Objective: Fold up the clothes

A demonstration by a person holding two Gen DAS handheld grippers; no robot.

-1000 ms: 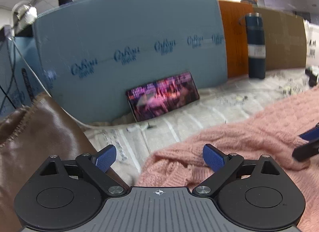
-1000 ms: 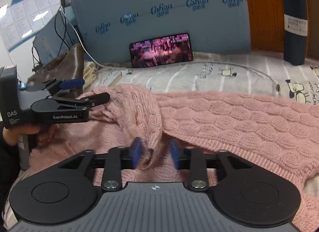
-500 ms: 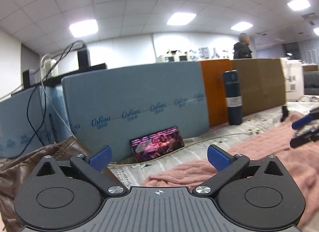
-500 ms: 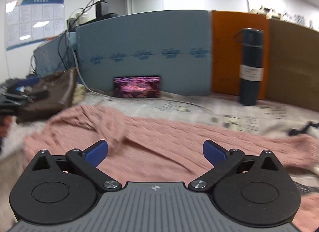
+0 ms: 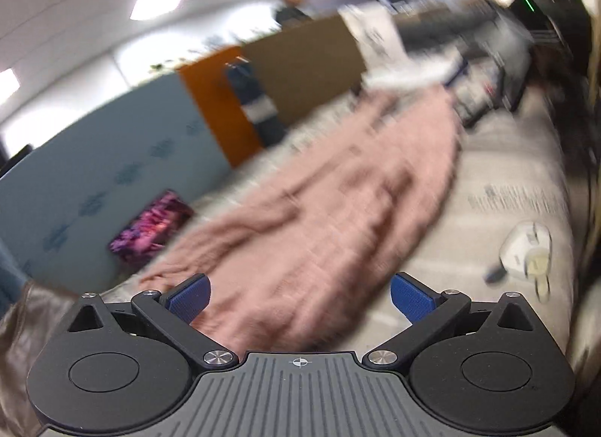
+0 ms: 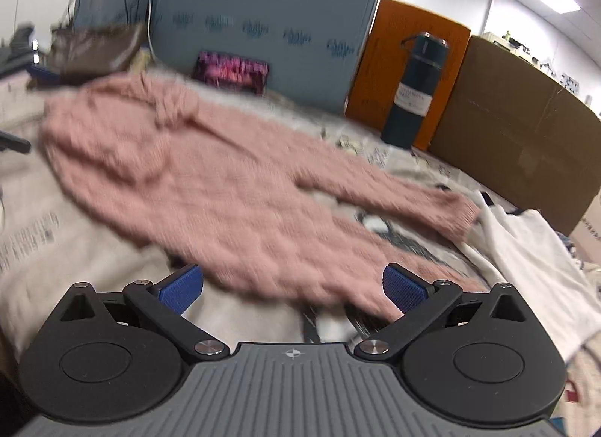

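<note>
Right wrist view: the pink sweater (image 6: 233, 189), pinched a second ago, is now released by the right gripper (image 6: 293, 286); the left gripper (image 5: 298, 296) is likewise spread empty, so regrasping is likely needed.

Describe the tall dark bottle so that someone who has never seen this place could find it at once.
Look along the row of upright panels behind the bed: a grey-blue foam board, then an orange board, then brown cardboard. The dark blue insulated bottle stands upright before the orange board, beyond the pink knitted sweater. Only it is tall and cylindrical, with a pale label and a carrying loop.
</note>
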